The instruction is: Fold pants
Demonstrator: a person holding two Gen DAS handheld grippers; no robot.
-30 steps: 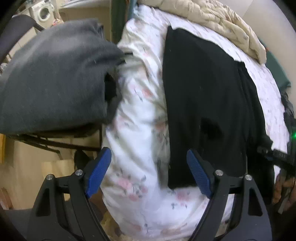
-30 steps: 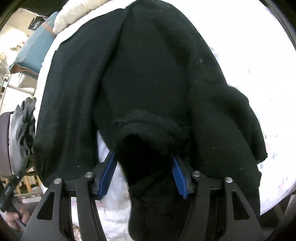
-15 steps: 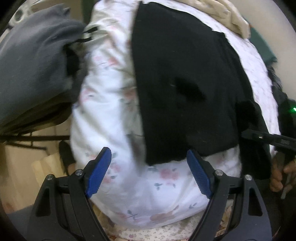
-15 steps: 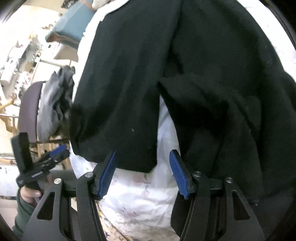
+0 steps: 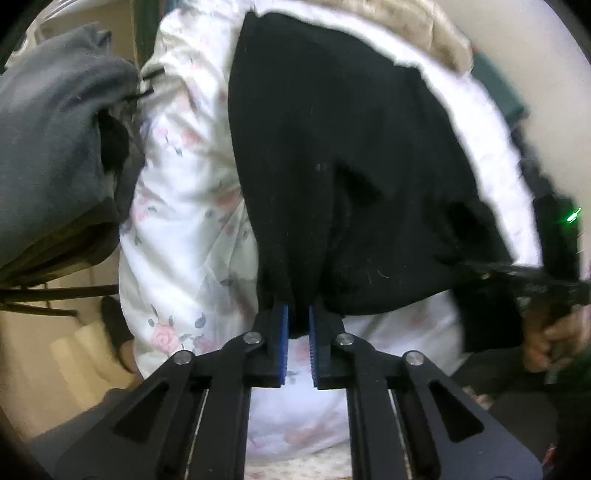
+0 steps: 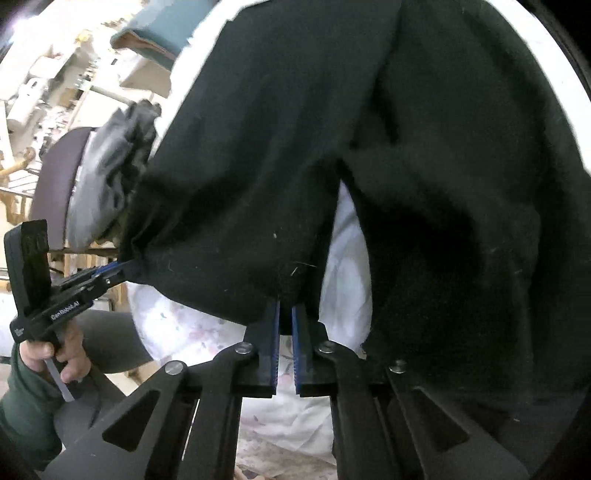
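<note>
Soft, fuzzy black pants (image 5: 332,147) are spread over a floral sheet (image 5: 184,221) at frame centre. Their hem, earlier ungripped, is now pinched by the left gripper (image 5: 295,317) and right gripper (image 6: 284,310).

Bedsheet (image 5: 184,229): white, pink floral print, centre of frame.
Grey garment (image 5: 48,147): heaped at left, apparently on a chair.
Quilt (image 5: 417,33): beige, upper right.

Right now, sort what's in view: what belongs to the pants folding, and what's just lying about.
For the job:
- black pants
- left gripper, shut on the hem
- right gripper, shut on the hem

Lying about:
- floral bedsheet
- grey garment on chair
- beige quilt
</note>
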